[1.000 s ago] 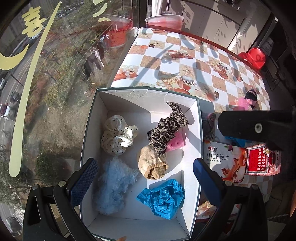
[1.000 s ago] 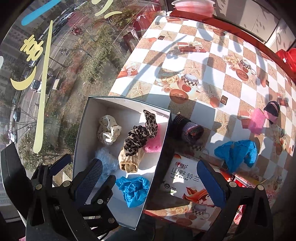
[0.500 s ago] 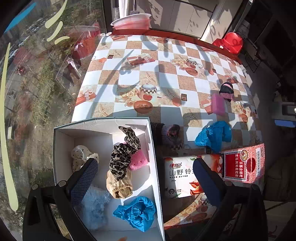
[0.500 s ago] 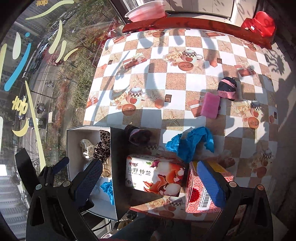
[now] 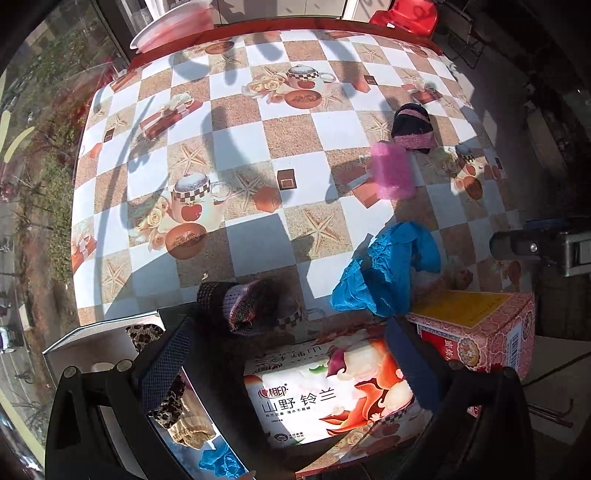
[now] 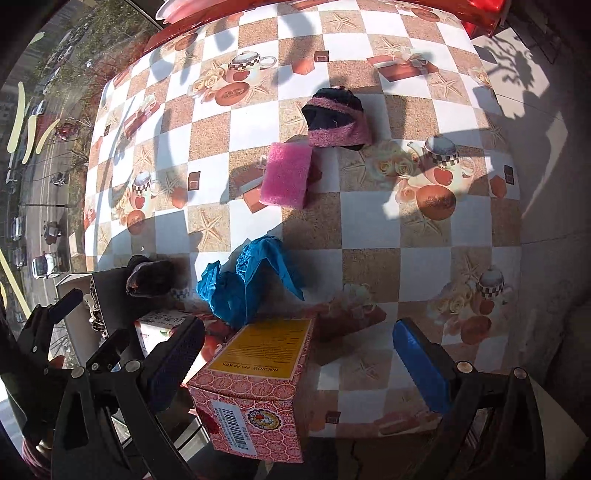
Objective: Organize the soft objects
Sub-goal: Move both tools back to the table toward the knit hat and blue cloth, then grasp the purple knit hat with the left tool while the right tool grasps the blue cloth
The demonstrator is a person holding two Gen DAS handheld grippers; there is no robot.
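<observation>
On the checked tablecloth lie a crumpled blue cloth [image 5: 388,269] [image 6: 251,280], a pink sponge [image 5: 391,171] [image 6: 286,173], a black-and-pink knit piece [image 5: 412,127] [image 6: 338,120] and a dark knit roll [image 5: 236,299] [image 6: 149,277]. The white box [image 5: 74,354] at lower left holds a leopard scrunchie [image 5: 168,400], a tan cloth [image 5: 194,432] and a blue cloth [image 5: 219,461]. My left gripper [image 5: 288,369] is open and empty above the tissue pack. My right gripper [image 6: 299,362] is open and empty above the red carton.
A tissue pack [image 5: 332,391] and a red patterned carton [image 5: 476,332] [image 6: 258,387] stand at the table's near edge. A pink basin [image 5: 173,24] sits at the far edge. A window is at the left; a red chair [image 5: 402,14] stands beyond the table.
Both grippers have swung right, away from the white box and toward the loose items on the table. Both stay open and empty.
</observation>
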